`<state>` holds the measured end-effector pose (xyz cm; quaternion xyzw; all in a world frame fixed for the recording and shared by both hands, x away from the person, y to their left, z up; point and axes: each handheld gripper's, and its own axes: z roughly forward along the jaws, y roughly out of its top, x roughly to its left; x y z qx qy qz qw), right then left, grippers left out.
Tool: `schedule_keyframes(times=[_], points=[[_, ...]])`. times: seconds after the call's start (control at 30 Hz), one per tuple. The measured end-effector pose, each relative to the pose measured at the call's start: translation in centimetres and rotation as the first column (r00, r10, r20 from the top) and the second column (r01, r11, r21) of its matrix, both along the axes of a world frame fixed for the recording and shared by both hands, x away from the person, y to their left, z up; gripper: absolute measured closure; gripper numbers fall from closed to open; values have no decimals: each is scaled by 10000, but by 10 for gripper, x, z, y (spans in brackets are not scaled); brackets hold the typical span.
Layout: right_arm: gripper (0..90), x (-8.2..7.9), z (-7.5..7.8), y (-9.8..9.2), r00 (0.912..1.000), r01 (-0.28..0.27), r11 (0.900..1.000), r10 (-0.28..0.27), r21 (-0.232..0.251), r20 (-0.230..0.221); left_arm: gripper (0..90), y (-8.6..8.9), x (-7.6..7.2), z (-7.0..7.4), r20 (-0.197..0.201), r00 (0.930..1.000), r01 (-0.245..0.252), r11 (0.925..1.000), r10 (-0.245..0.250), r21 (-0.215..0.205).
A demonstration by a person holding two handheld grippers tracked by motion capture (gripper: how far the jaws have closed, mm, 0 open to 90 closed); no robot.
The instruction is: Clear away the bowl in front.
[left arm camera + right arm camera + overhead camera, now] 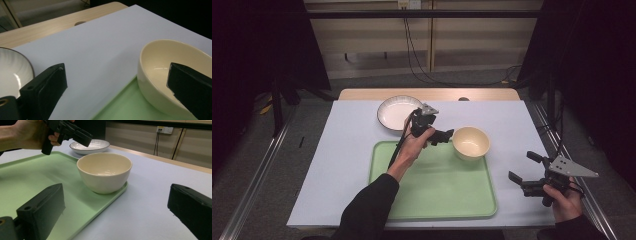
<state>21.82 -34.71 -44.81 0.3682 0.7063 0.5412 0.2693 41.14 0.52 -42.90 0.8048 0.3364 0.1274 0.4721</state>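
My left arm reaches forward over the green tray (432, 185), wrist bent, and my left gripper (443, 136) points sideways at the cream bowl (470, 142), just beside its rim. Its jaws are spread wide with nothing between them; in the left gripper view one jaw hangs over the bowl (160, 72) and the other over the bare white table cover (100, 50).

The bowl sits in the tray's far right corner, close to the tray's edge. The white plate (398, 112) lies on the cover behind my left hand, apart from the tray.

My right gripper (526, 170) hovers low off the tray's right side, jaws spread and empty, with open cover between it and the bowl (104, 171).
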Motion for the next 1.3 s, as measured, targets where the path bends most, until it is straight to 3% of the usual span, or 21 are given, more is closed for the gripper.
schedule_keyframes(times=[0.27, 0.37, 0.6, 0.67, 1.0, 1.1, 1.2, 1.3], points=[[7, 0, 0, 0, 10000, 44, 10000, -44, -36, 20, 24, 26, -6, 9, 103, 9999, -138, 9999, 138, -61], [7, 0, 0, 0, 10000, 39, 10000, -39, -31, 1, 28, 33, -10, 11, 218, 9988, -430, 9990, 432, -80], [7, 0, 0, 0, 10000, 57, 10000, -57, -57, -9, 25, 48, -23, 17, 967, 9919, -822, 9966, 820, -20], [7, 1, -1, 1, 10000, 50, 10000, -50, -54, -13, 25, 54, -22, 20, 944, 9908, -953, 9952, 970, -234], [7, 0, 0, 1, 10000, 57, 10000, -57, -42, -9, 20, 89, -37, 29, 1233, 9844, -1265, 9920, 1255, 3], [7, 0, 0, 0, 10000, 48, 10000, -48, -80, 1, 19, 98, -44, 27, 1157, 9825, -1450, 9893, 1462, -191], [7, 1, -1, 1, 10000, 34, 10000, -34, -73, -57, 18, 108, -48, 27, 1240, 9809, -1538, 9879, 1500, 217], [7, 0, 0, 0, 10000, 39, 9999, -39, -110, -14, 18, 118, -55, 26, 1076, 9770, -1850, 9827, 1842, -25]])
